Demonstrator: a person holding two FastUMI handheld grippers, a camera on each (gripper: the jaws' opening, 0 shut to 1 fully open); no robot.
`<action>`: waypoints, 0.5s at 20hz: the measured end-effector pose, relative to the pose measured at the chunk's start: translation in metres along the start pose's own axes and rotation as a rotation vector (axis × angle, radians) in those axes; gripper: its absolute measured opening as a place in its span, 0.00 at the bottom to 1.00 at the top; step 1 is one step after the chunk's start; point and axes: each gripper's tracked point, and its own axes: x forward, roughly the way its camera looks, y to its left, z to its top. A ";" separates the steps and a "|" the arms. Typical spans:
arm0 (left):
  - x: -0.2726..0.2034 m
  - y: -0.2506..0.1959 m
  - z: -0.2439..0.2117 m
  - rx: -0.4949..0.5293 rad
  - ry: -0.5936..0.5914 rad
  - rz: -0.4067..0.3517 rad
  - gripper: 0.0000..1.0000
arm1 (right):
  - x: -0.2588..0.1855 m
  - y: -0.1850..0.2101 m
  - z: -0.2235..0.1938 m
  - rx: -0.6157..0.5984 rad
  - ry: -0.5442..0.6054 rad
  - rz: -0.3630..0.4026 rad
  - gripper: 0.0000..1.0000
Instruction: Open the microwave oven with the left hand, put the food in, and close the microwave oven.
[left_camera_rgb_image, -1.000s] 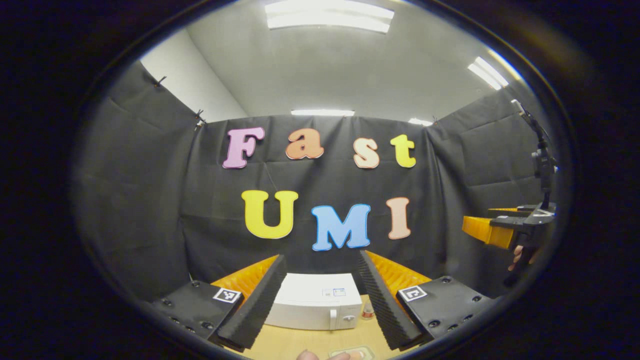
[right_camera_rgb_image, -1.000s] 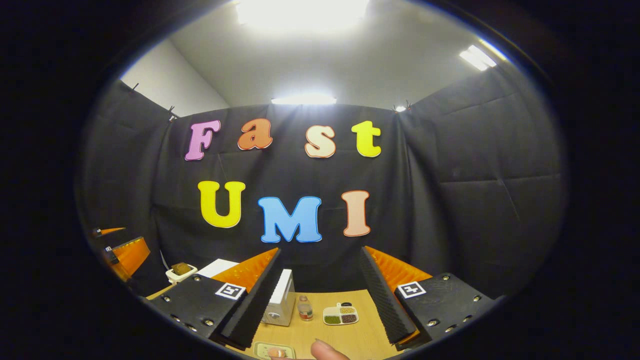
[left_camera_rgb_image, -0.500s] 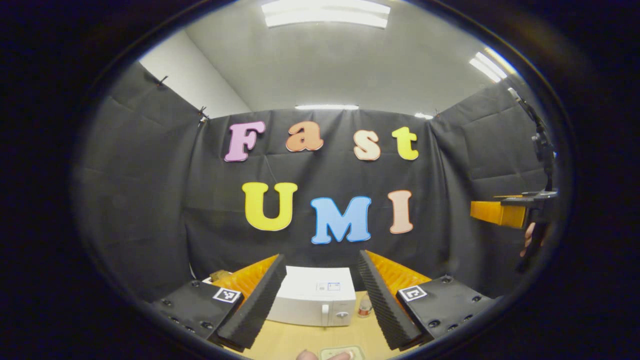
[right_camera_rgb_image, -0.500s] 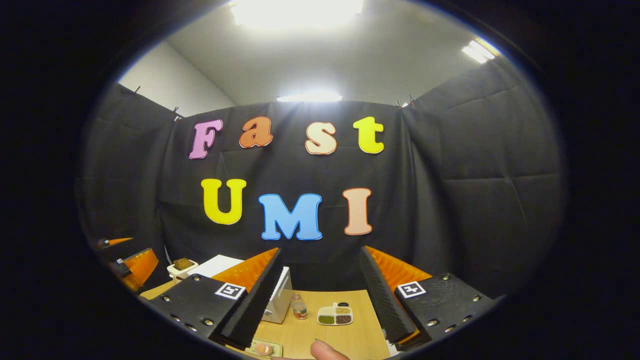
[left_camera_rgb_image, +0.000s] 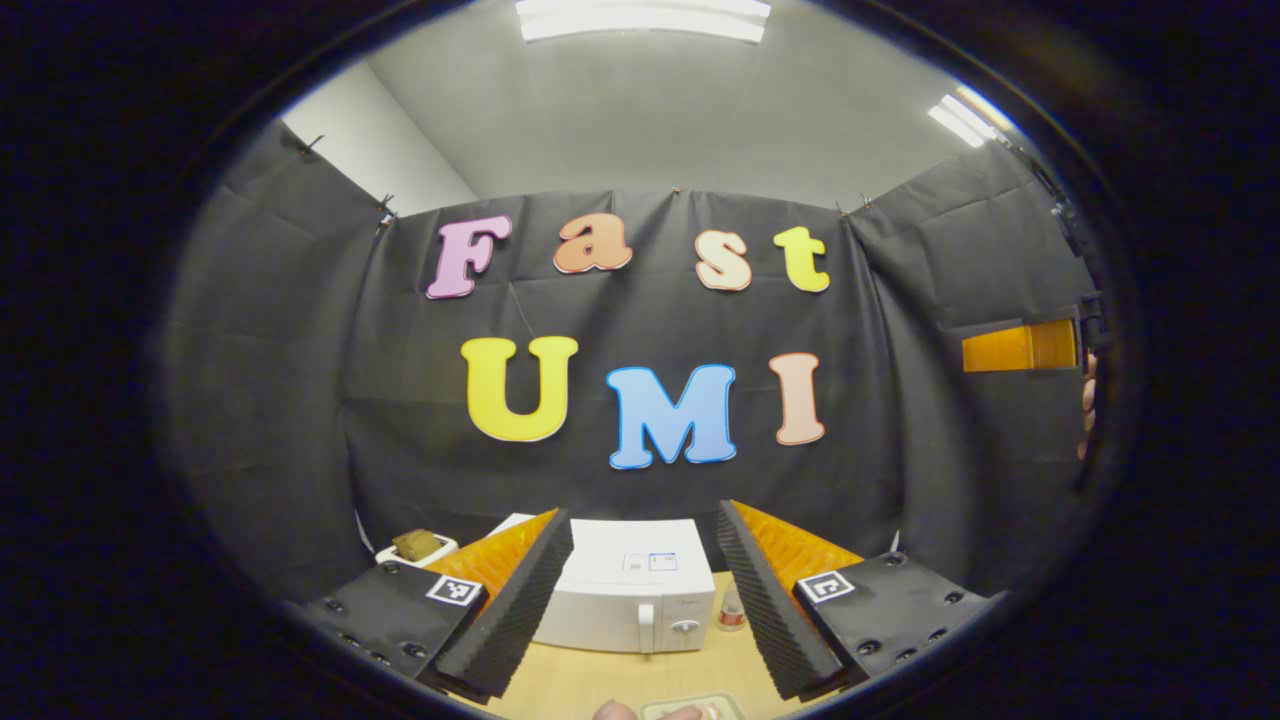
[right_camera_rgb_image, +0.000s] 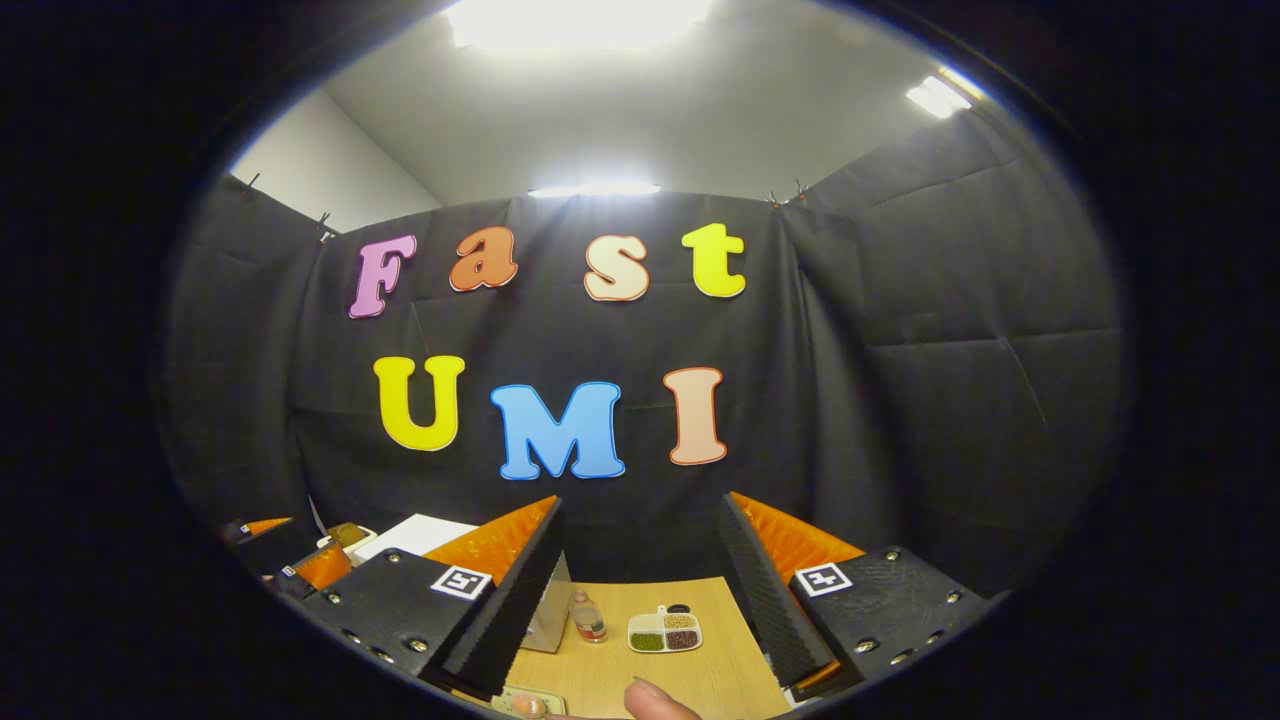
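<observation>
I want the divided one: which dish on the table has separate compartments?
The dish right of the bottle: its sections hold green, tan and dark fillings. The near-edge dish holds one pinkish item.

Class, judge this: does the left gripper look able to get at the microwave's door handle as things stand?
Probably yes. The left gripper is open, facing the microwave, whose door handle shows between its fingers, nothing between them.

Bottle (right_camera_rgb_image: 587, 618) upright on bench (right_camera_rgb_image: 690, 672), just left of divided dish (right_camera_rgb_image: 664, 632); white cup (left_camera_rgb_image: 415, 547) at bench's far left.
</observation>
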 end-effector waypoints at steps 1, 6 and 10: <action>0.010 0.003 -0.016 -0.006 0.013 -0.017 0.98 | 0.003 -0.001 -0.004 -0.019 0.004 -0.026 0.95; 0.047 0.019 -0.076 -0.021 0.048 -0.031 0.98 | 0.013 0.004 -0.021 -0.091 0.035 -0.127 0.94; 0.066 0.022 -0.119 -0.023 0.070 -0.037 0.99 | 0.019 0.007 -0.040 -0.133 0.076 -0.172 0.95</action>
